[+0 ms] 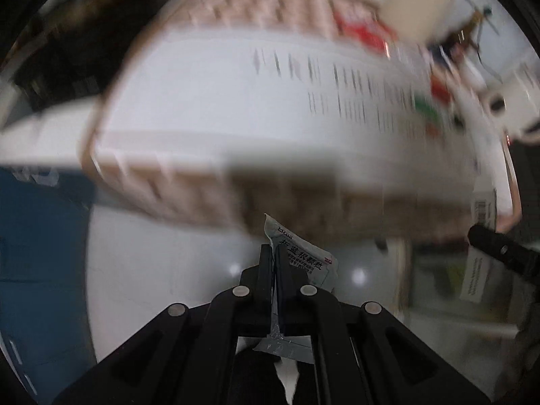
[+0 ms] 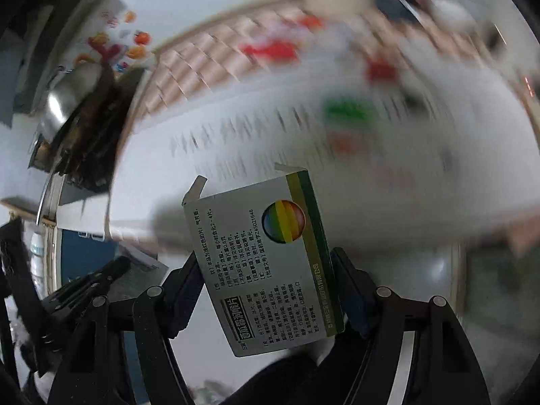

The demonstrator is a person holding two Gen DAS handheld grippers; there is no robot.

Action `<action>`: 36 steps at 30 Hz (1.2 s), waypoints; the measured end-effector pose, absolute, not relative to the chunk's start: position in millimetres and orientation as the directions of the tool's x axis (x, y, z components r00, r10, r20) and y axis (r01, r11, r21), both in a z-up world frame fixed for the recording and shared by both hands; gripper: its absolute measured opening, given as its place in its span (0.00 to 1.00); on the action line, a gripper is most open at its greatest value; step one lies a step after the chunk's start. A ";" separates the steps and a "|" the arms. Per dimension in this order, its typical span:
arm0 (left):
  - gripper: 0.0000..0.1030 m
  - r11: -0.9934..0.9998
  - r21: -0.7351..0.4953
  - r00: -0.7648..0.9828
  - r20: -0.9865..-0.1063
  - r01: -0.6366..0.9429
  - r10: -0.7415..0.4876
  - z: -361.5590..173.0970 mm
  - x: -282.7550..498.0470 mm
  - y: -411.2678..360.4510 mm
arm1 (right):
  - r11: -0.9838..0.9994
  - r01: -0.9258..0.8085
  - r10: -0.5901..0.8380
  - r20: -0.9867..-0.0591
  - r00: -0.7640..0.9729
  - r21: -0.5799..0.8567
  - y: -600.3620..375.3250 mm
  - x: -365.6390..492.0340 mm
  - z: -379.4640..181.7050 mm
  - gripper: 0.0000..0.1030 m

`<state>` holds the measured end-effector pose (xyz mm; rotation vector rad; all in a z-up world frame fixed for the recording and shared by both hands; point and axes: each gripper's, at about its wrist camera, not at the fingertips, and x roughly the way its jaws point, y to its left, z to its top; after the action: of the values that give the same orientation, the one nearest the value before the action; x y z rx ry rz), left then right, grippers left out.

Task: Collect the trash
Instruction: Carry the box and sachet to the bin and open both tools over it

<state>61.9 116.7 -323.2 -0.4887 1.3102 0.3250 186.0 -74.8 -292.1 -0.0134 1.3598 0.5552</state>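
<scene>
Blurred by motion, the white table (image 1: 209, 101) fills most of both views; it has a pinkish patterned border, and lines of dark print and some red and green patches lie on its surface, too smeared to read. At the far left of the right wrist view a shiny metal bowl (image 2: 72, 91) stands beside a dark pile, and below it a blue surface (image 2: 84, 256) shows under the table edge; the same blue surface (image 1: 44, 253) takes the lower left of the left wrist view. In the middle of that view the left gripper (image 1: 274, 253) has its two fingers pressed tightly together on a small silver sachet (image 1: 303, 260) with black printed characters, which sticks up and to the right from between the tips, in front of the near edge of the table. In the right wrist view the right gripper (image 2: 270, 270) is closed on a flat medicine box (image 2: 266, 260), grey-white with a green and yellow stripe and a rainbow-coloured circle; the fingers touch its left and right edges. This box is held tilted, its open flaps pointing up toward the table. At the right edge of the left wrist view a black finger of the other gripper (image 1: 499, 248) is visible.
</scene>
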 end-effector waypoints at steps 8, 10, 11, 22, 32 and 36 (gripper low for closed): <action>0.00 0.768 -0.292 0.027 -0.941 -0.569 -0.338 -530.4 40.1 73.9 | 0.939 -0.234 0.235 -0.966 -0.105 0.254 -146.6 91.8 -467.1 0.72; 0.00 0.755 -0.279 -0.017 -0.933 -0.594 -0.359 -587.7 44.7 67.2 | 0.947 -0.184 0.239 -0.961 -0.140 0.263 -159.8 83.8 -525.9 0.72; 0.00 0.746 -0.284 -0.033 -0.925 -0.603 -0.378 -626.7 49.8 62.1 | 0.951 -0.158 0.239 -0.958 -0.160 0.264 -166.1 80.3 -561.1 0.72; 0.16 0.788 -0.227 -0.145 -0.918 -0.572 -0.369 -816.0 65.2 30.8 | 0.954 -0.091 0.251 -0.929 -0.271 0.284 -183.8 74.1 -824.4 0.73; 1.00 0.852 -0.058 -0.127 -0.981 -0.520 -0.145 -779.3 36.8 49.9 | 0.961 -0.122 0.205 -0.934 -0.293 0.249 -191.0 69.7 -846.5 0.98; 1.00 0.885 0.041 -0.104 -0.995 -0.464 -0.009 -733.0 30.3 47.5 | 0.964 -0.194 0.135 -0.961 -0.242 0.184 -182.7 70.6 -810.6 1.00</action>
<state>30.3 47.5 -733.0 -0.3719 1.6409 0.3981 70.6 -182.7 -810.6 -0.0438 1.7894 0.3078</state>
